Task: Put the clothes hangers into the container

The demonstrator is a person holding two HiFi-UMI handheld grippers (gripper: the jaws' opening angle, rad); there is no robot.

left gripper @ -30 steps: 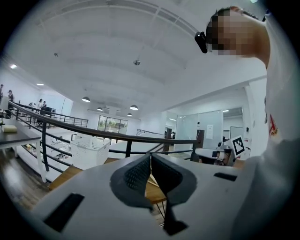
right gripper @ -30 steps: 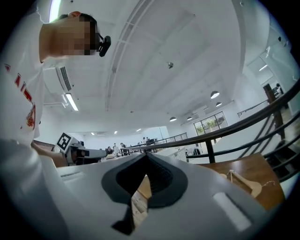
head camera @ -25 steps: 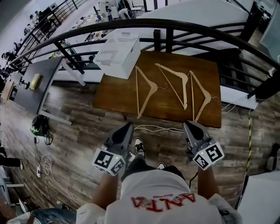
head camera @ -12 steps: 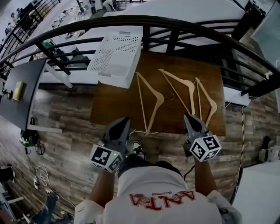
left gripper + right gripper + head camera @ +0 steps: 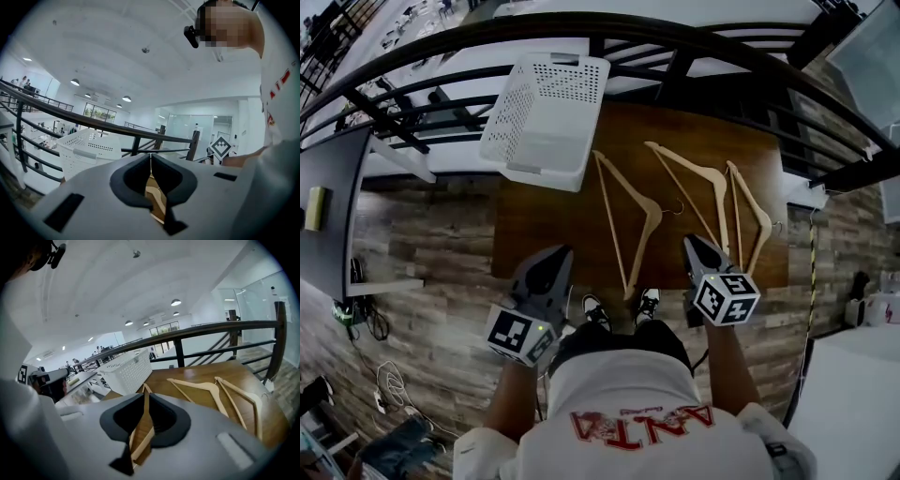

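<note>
Three wooden hangers [image 5: 694,187] lie flat, side by side, on the brown table [image 5: 544,234], none in the white perforated basket [image 5: 546,117] at its far-left corner. Left gripper [image 5: 555,255] — jaws together, empty. Right gripper [image 5: 694,246] — jaws opening to a slit, nothing between them.

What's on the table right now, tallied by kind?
Wooden hangers: 3
White perforated basket: 1
Total: 4
</note>
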